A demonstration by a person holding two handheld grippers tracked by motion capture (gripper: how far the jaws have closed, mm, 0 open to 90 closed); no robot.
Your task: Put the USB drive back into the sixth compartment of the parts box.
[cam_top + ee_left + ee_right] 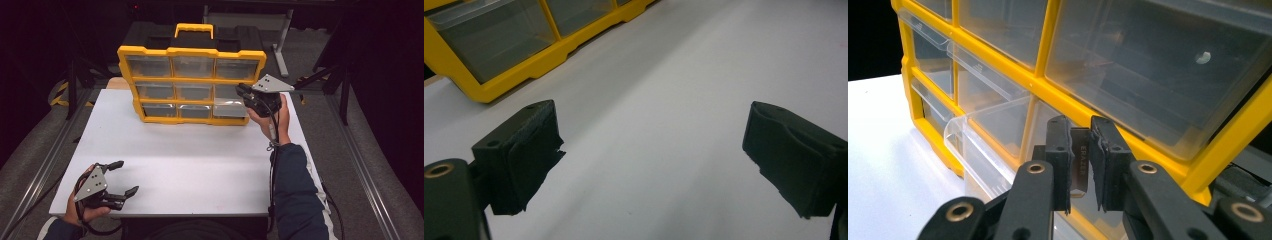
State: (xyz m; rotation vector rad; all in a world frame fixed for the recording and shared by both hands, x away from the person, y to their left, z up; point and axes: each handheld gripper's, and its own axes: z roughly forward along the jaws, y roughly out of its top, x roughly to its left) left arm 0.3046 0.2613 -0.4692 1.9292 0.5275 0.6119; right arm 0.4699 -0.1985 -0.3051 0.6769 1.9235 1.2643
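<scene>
White tabletop (pixel 200 165) against a dark workshop floor carries a yellow-framed drawer organiser (pixel 192 85), which stands upright toward twelve o'clock with a yellow carry handle on top and three rows of three clear drawers. At the organiser's four o'clock corner, the bottom-right drawer (pixel 229 108) sits pulled partway out of its slot. Just beside that corner, the right gripper (pixel 243 92) is held up against the middle-right drawer front; in the right gripper view its jaws are nearly together, pinching a thin, flat metal blade (pixel 1079 162) with small stamped lettering, upright between the pads. A hand (pixel 277 117) in a dark blue sleeve grips the tool, its cable trailing down toward six o'clock. Well apart, near the table's seven o'clock corner, the left gripper (pixel 123 178) rests low over the bare surface with its jaws spread wide and nothing between them, pointing toward three o'clock.
</scene>
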